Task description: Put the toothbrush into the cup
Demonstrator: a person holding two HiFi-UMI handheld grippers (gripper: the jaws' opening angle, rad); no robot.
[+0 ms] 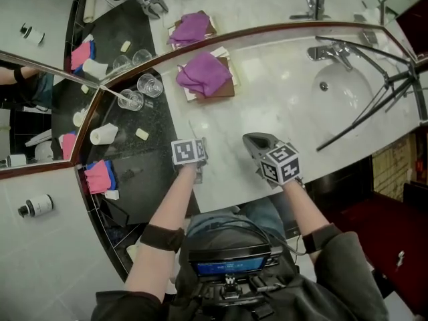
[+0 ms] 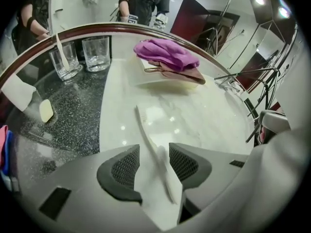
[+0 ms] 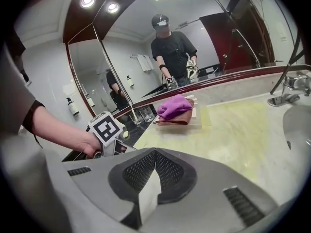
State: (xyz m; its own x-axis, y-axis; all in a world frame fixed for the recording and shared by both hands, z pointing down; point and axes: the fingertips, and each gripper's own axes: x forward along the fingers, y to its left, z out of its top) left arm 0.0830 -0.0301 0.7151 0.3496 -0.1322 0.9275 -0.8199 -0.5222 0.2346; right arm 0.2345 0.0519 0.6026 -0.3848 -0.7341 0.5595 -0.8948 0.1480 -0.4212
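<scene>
Glass is waiting at the left, where the empty cup [image 2: 97,53] is standing. We are judging this the grasping step: our left gripper [image 2: 153,165] is straddling the white toothbrush [image 2: 147,136] lying on the marble counter [image 2: 209,120], jaws apart, pads not yet pressing. Next we are needing to close on the handle and lift. Our right gripper [image 3: 153,171] is idling, jaws together on nothing

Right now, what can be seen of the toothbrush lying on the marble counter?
The toothbrush is slim and all white, plastic by its look, with its head at the far end and its handle running toward the camera. It lies flat and slightly slanted on the pale marble counter. Its handle sits between the open jaws of the left claw, whose pads do not visibly press it. Nothing else touches it.
</scene>
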